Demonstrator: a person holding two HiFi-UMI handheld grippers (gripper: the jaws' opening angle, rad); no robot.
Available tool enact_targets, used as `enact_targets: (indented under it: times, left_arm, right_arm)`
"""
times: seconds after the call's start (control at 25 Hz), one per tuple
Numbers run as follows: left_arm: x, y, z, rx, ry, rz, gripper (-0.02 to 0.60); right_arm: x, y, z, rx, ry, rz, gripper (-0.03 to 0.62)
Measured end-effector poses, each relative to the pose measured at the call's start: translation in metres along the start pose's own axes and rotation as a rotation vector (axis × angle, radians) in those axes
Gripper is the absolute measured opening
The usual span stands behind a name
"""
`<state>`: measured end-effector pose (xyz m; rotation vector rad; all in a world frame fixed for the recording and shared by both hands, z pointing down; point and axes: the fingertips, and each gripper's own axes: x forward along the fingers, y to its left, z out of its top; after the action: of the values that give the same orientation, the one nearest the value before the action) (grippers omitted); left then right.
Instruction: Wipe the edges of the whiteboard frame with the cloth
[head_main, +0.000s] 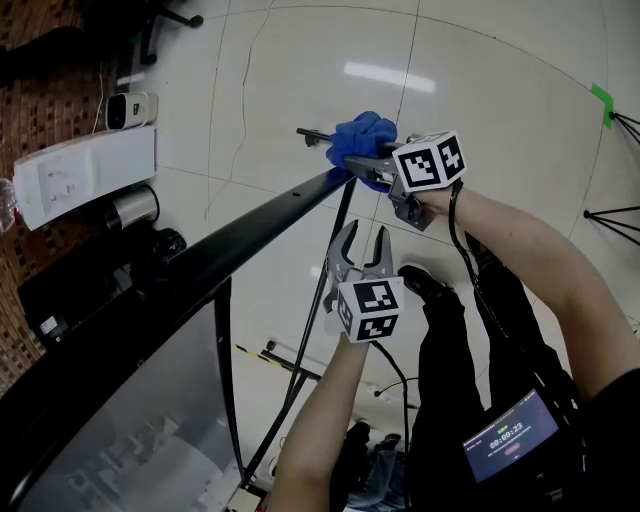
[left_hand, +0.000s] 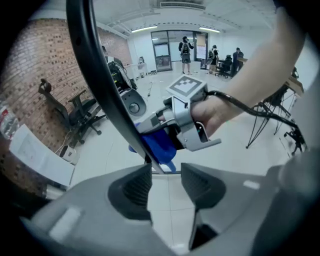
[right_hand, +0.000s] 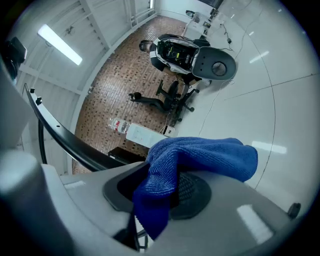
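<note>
The whiteboard's black frame edge (head_main: 250, 225) runs from lower left up to its corner at the middle of the head view. My right gripper (head_main: 352, 160) is shut on a bunched blue cloth (head_main: 365, 135) and holds it against that corner. In the right gripper view the cloth (right_hand: 200, 155) hangs over the pads, with the frame (right_hand: 60, 140) curving off to the left. My left gripper (head_main: 360, 242) hovers just below the frame, its jaws parted with nothing between them. The left gripper view shows the gap (left_hand: 165, 185), the frame bar (left_hand: 100, 75) and the cloth (left_hand: 160, 145) beyond it.
On the tiled floor at left lie a white box (head_main: 85, 175), a metal cylinder (head_main: 130, 208) and a small white device (head_main: 128, 110). The board's stand legs (head_main: 300, 370) spread below. Tripod legs (head_main: 612, 215) and green tape (head_main: 600, 95) are at right. Office chairs (left_hand: 75, 112) stand by a brick wall.
</note>
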<state>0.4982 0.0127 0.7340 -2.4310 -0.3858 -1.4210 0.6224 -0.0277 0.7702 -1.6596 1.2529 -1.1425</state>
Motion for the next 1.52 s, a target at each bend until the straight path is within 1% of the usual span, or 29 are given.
enact_targets:
  times: [0.12, 0.2, 0.28, 0.4, 0.48, 0.56, 0.6, 0.64, 0.68, 0.72, 0.76, 0.8, 0.84, 0.88, 0.92, 0.96, 1.0, 1.04, 1.12, 1.16, 1.24, 1.32, 1.36, 1.4, 1.44, 1.52]
  left_arm:
    - [-0.001, 0.009, -0.006, 0.056, -0.002, 0.043, 0.224]
    - [0.003, 0.013, -0.013, 0.117, 0.009, 0.066, 0.253]
    - [0.011, 0.016, -0.02, 0.221, 0.028, 0.075, 0.285]
    - [0.024, 0.016, -0.024, 0.432, 0.046, 0.063, 0.339]
    - [0.031, 0.015, -0.024, 0.555, 0.041, 0.044, 0.366]
    - [0.039, 0.007, -0.026, 0.666, 0.032, 0.003, 0.414]
    - [0.042, 0.001, -0.028, 0.716, 0.03, -0.025, 0.426]
    - [0.045, -0.005, -0.031, 0.757, 0.03, -0.048, 0.425]
    - [0.047, -0.009, -0.034, 0.78, 0.031, -0.06, 0.417]
    - [0.047, -0.008, -0.035, 0.777, 0.032, -0.059, 0.377]
    - [0.046, -0.005, -0.036, 0.747, 0.033, -0.058, 0.285]
    - [0.045, -0.002, -0.037, 0.693, 0.036, -0.067, 0.193]
    - [0.043, 0.002, -0.04, 0.628, 0.044, -0.087, 0.144]
    - [0.041, 0.007, -0.044, 0.56, 0.055, -0.107, 0.117]
    - [0.039, 0.012, -0.049, 0.492, 0.069, -0.125, 0.109]
    - [0.037, 0.019, -0.055, 0.413, 0.086, -0.144, 0.107]
    - [0.035, 0.025, -0.061, 0.317, 0.101, -0.169, 0.107]
    - [0.031, 0.03, -0.065, 0.208, 0.112, -0.203, 0.107]
    - [0.023, 0.035, -0.068, -0.008, 0.118, -0.289, 0.107]
    - [0.017, 0.033, -0.066, -0.103, 0.117, -0.335, 0.107]
    - [0.011, 0.028, -0.06, -0.269, 0.104, -0.419, 0.107]
    - [0.008, 0.023, -0.05, -0.438, 0.061, -0.503, 0.107]
    - [0.006, 0.021, -0.044, -0.523, 0.028, -0.549, 0.107]
    - [0.003, 0.02, -0.038, -0.595, -0.009, -0.595, 0.107]
    - [-0.001, 0.019, -0.033, -0.654, -0.044, -0.641, 0.107]
    - [-0.011, 0.012, -0.021, -0.751, -0.096, -0.747, 0.107]
  right_arm:
    - [-0.004, -0.006, -0.005, -0.068, 0.032, -0.05, 0.11]
    - [-0.011, -0.014, -0.016, -0.122, 0.06, -0.097, 0.11]
    - [-0.019, -0.018, -0.031, -0.152, 0.093, -0.122, 0.11]
    - [-0.028, -0.012, -0.061, -0.198, 0.184, -0.103, 0.11]
    - [-0.03, 0.001, -0.086, -0.241, 0.286, -0.048, 0.11]
    - [-0.031, 0.024, -0.108, -0.242, 0.374, 0.063, 0.112]
    - [-0.031, 0.037, -0.114, -0.217, 0.397, 0.133, 0.112]
    - [-0.031, 0.051, -0.116, -0.179, 0.409, 0.204, 0.115]
    - [-0.031, 0.063, -0.117, -0.136, 0.42, 0.27, 0.118]
    - [-0.032, 0.072, -0.117, -0.098, 0.436, 0.327, 0.127]
    - [-0.034, 0.078, -0.118, -0.07, 0.456, 0.369, 0.156]
    - [-0.036, 0.082, -0.118, -0.05, 0.472, 0.397, 0.171]
    - [-0.039, 0.084, -0.117, -0.039, 0.48, 0.413, 0.188]
    - [-0.042, 0.084, -0.115, -0.04, 0.485, 0.421, 0.21]
    - [-0.045, 0.082, -0.113, -0.059, 0.488, 0.417, 0.222]
    - [-0.049, 0.078, -0.111, -0.102, 0.489, 0.396, 0.224]
    - [-0.052, 0.071, -0.109, -0.173, 0.487, 0.355, 0.224]
    - [-0.055, 0.06, -0.107, -0.272, 0.481, 0.295, 0.224]
    - [-0.059, 0.039, -0.105, -0.529, 0.471, 0.166, 0.225]
    - [-0.06, 0.034, -0.106, -0.657, 0.477, 0.128, 0.25]
    - [-0.062, 0.043, -0.113, -0.863, 0.501, 0.12, 0.333]
    - [-0.06, 0.057, -0.123, -1.028, 0.533, 0.139, 0.377]
    - [-0.058, 0.063, -0.129, -1.092, 0.543, 0.143, 0.38]
    - [-0.054, 0.066, -0.136, -1.135, 0.546, 0.141, 0.388]
    - [-0.049, 0.067, -0.14, -1.152, 0.536, 0.135, 0.391]
    - [-0.044, 0.071, -0.138, -1.118, 0.479, 0.122, 0.391]
